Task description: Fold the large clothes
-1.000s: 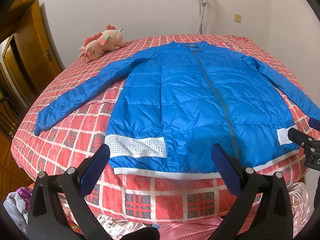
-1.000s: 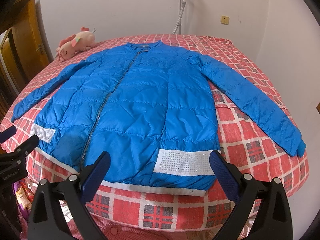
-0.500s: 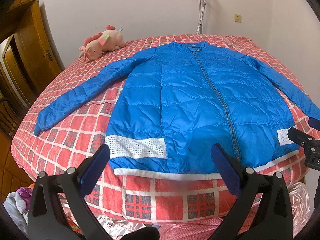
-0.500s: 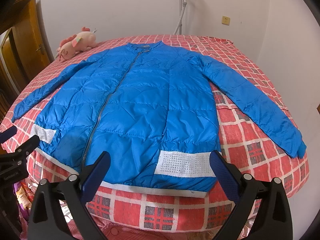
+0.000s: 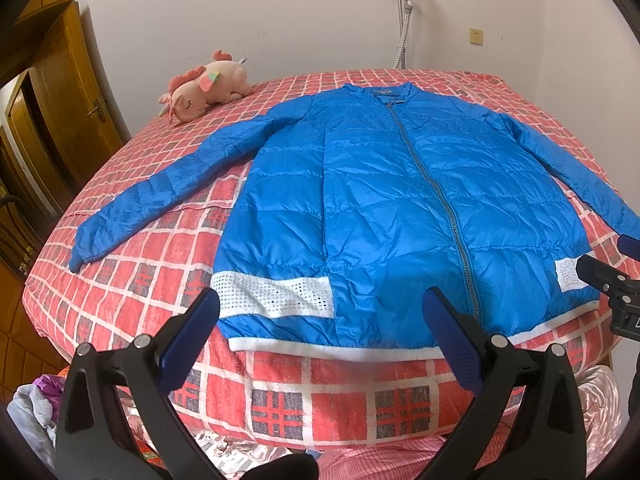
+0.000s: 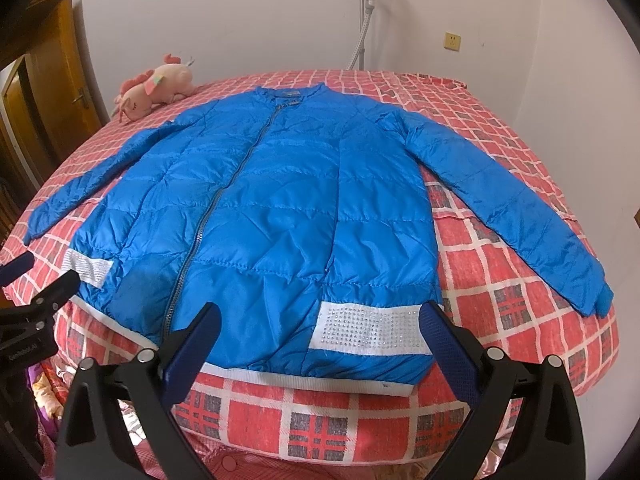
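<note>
Almost nothing has moved since a second ago: both of my grippers hover at the same spot off the foot of the bed, and the jacket lies as it did.

At far left stands a brown wooden door (image 5: 60, 92). On the far left corner of the bed covered in a red-and-white checked sheet (image 5: 132, 280) rests a pink plush unicorn toy (image 5: 204, 88), well apart from the jacket. My left gripper (image 5: 320, 320) hangs with its blue-padded fingers spread wide, holding nothing, in front of the near hem.

The quilted blue zip-up jacket (image 5: 380, 200) lies flat and face up across the middle of the bed, zipper closed, collar toward the wall, both sleeves spread outward and angled down toward the bed's sides. A white perforated patch (image 5: 272, 296) sits at the hem on the left, and a white ribbed band runs along the hem at the bed's near edge.

My right gripper (image 6: 320, 328) likewise gapes wide and empty before the hem, its fingers framing a white studded patch (image 6: 368, 328). Behind the bed a white metal stand (image 6: 366, 12) rises against the pale wall, with a yellowish wall socket (image 6: 452, 41) to its right.
</note>
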Action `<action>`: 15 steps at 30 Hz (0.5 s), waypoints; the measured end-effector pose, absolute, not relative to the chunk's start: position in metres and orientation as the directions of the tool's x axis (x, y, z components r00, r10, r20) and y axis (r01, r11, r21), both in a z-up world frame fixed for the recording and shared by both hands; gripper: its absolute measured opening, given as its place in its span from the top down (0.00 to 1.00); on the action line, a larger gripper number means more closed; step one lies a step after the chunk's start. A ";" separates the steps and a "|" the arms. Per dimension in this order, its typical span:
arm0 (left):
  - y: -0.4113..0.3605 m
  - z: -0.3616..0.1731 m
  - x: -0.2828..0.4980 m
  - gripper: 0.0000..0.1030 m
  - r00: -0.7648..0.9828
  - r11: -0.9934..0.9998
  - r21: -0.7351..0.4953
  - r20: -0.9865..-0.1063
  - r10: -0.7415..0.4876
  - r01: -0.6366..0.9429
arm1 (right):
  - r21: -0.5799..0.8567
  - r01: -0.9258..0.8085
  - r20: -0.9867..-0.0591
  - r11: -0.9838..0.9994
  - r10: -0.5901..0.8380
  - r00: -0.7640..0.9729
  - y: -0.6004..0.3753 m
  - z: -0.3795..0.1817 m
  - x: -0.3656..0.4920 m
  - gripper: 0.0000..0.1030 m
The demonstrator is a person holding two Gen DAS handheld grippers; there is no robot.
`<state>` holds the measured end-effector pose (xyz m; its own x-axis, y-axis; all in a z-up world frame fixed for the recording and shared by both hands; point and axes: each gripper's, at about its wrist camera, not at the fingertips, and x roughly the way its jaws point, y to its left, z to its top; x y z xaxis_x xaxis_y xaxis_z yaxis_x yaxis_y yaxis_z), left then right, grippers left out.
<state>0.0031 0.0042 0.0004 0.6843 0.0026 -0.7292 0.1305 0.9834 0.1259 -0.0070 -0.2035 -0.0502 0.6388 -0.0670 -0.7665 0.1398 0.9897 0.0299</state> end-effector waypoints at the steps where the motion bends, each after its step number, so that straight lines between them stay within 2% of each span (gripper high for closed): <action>1: 0.004 0.000 0.003 0.03 0.684 0.983 0.126 -0.729 0.003 0.130 | 0.029 0.140 -0.766 0.990 -0.068 0.640 -0.204 -0.050 -0.008 0.04; 15: 0.003 0.000 0.002 0.03 0.686 0.983 0.127 -0.727 0.004 0.129 | 0.032 0.138 -0.766 0.990 -0.065 0.640 -0.204 -0.051 -0.007 0.04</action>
